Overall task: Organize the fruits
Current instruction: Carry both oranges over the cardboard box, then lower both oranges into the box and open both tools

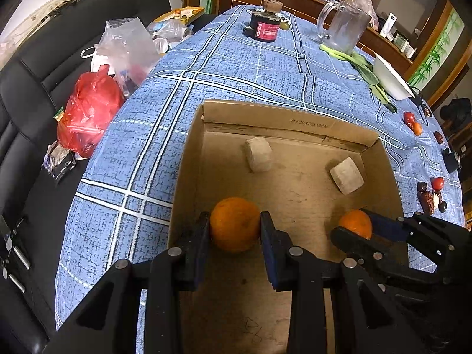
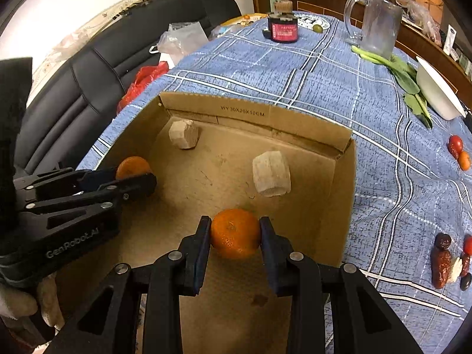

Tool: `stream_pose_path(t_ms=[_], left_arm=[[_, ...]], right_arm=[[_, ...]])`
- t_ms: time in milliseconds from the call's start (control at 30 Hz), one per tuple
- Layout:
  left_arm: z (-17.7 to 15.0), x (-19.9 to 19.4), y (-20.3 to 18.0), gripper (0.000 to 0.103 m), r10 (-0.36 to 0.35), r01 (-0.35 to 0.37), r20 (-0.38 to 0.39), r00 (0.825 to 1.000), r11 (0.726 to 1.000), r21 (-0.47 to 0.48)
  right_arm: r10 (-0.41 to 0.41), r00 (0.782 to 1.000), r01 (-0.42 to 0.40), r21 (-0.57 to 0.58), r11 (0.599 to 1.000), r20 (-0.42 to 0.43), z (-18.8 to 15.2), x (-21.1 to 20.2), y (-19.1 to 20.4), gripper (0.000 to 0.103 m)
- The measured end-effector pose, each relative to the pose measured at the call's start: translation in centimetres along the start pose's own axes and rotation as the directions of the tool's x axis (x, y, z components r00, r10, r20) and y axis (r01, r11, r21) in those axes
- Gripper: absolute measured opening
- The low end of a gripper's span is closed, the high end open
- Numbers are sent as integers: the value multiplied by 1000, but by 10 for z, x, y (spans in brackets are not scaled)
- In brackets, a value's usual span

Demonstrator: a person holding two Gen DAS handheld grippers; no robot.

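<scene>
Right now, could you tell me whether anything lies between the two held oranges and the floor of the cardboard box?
Nothing visible does. The left orange and the right orange hang over bare cardboard box floor. The two pale blocks sit farther back, near the far wall, clear of both.

two oranges, two pale blocks, one cardboard box, two grippers, one glass jug, one white bowl, one dark jar, one red bag
</scene>
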State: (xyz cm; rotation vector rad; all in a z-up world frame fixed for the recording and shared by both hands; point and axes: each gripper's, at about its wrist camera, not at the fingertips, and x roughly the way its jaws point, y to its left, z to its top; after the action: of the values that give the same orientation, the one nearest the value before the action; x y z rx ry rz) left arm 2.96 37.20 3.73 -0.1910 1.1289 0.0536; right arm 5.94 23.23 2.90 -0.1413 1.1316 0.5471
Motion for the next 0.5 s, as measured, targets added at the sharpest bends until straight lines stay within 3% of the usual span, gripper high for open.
stream_pose_path(t_ms=[500], left_arm=[[2,3,-3,35,12,-12,-9,1000,1000,-11]], right_arm=[[-12,1000,12,-18,1000,-1,1,5,1,36]])
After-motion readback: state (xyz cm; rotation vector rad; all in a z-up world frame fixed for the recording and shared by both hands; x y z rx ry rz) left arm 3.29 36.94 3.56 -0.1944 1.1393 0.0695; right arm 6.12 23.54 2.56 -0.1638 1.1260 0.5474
